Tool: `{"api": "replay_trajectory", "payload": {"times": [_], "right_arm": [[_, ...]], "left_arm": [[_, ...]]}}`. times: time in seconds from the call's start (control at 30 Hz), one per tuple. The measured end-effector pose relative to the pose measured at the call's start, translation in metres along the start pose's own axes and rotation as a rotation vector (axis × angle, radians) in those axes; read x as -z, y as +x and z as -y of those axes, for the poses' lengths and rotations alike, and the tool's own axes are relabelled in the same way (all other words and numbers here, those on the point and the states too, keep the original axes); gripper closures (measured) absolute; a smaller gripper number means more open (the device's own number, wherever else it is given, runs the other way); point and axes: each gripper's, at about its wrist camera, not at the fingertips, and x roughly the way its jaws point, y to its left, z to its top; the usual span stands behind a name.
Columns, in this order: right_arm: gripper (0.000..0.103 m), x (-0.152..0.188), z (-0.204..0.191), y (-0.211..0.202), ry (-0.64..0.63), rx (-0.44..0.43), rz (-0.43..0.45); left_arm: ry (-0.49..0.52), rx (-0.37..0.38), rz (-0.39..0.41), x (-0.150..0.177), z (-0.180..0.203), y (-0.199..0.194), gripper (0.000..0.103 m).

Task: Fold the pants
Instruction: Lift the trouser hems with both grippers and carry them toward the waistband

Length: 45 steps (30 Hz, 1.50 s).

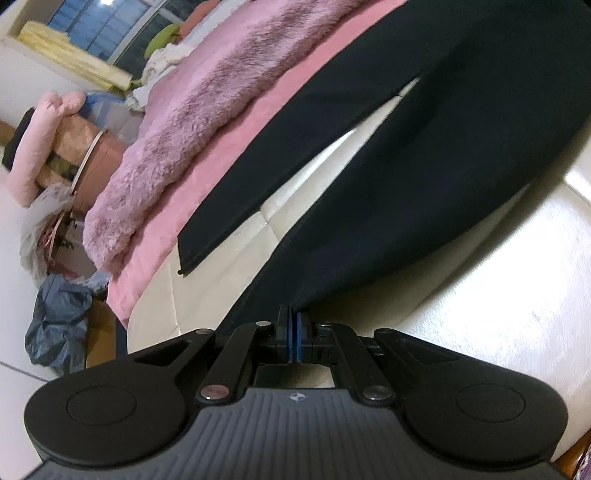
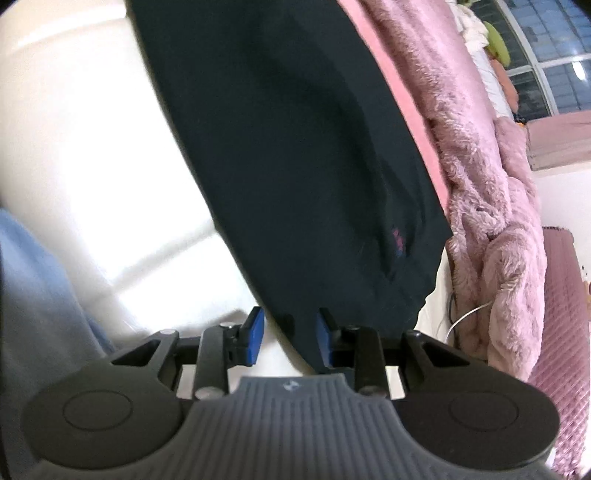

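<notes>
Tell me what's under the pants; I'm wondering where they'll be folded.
A cream cushion shows between and beside the pants legs, and a pink blanket at their far edge. Whatever lies directly beneath is covered.

Both wrist views sit close, angled down along each claw; I see shared black pants (image 1: 424, 155) and pink blanket (image 2: 480, 177), somewhat blurred.

A glossy cream sofa (image 1: 480, 295) carries a pink fleece sheet (image 1: 236, 177) and a fluffy mauve blanket (image 1: 192, 110). Behind, a gridded window (image 1: 99, 26) shows blue; pale floor tiles (image 1: 14, 295) hold a dark plastic bag (image 1: 55, 325)
</notes>
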Motion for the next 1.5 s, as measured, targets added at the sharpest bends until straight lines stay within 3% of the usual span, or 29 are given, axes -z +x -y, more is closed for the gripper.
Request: {"api": "replay_trajectory", "payload": {"times": [0.2,0.23,0.27,0.3,0.43,0.63,0.93,1.27,1.5], "right_arm": [[0.085,0.002,-0.009,0.018,-0.092,0.012,-0.01],[0.088,0.002,-0.008,0.02,-0.092,0.016,-0.007],[0.101,0.002,-0.007,0.022,-0.086,0.021,-0.009],[0.103,0.002,-0.005,0.024,-0.08,0.029,-0.014],[0.103,0.002,0.003,0.015,-0.025,0.071,0.019],[0.103,-0.006,0.051,-0.004,0.095,0.144,0.083],[0.103,-0.052,0.137,0.0,0.191,0.242,0.131],[0.103,-0.12,0.222,0.079,0.239,0.207,0.079],[0.103,-0.148,0.243,0.147,0.295,0.131,0.034]], "left_arm": [[-0.081,-0.007,-0.009,-0.007,-0.008,-0.004,0.102],[-0.09,-0.009,-0.012,-0.008,-0.008,-0.005,0.102],[-0.1,-0.011,-0.012,-0.009,-0.01,-0.005,0.102],[-0.108,-0.013,-0.013,-0.009,-0.01,-0.006,0.102],[-0.138,-0.025,-0.008,-0.015,-0.02,-0.008,0.102],[-0.153,-0.061,0.016,-0.039,-0.045,-0.009,0.102],[-0.132,-0.127,0.011,-0.101,-0.092,0.019,0.102],[-0.08,-0.067,-0.099,-0.163,-0.117,0.104,0.102],[-0.055,-0.046,-0.164,-0.185,-0.112,0.162,0.102]]}}
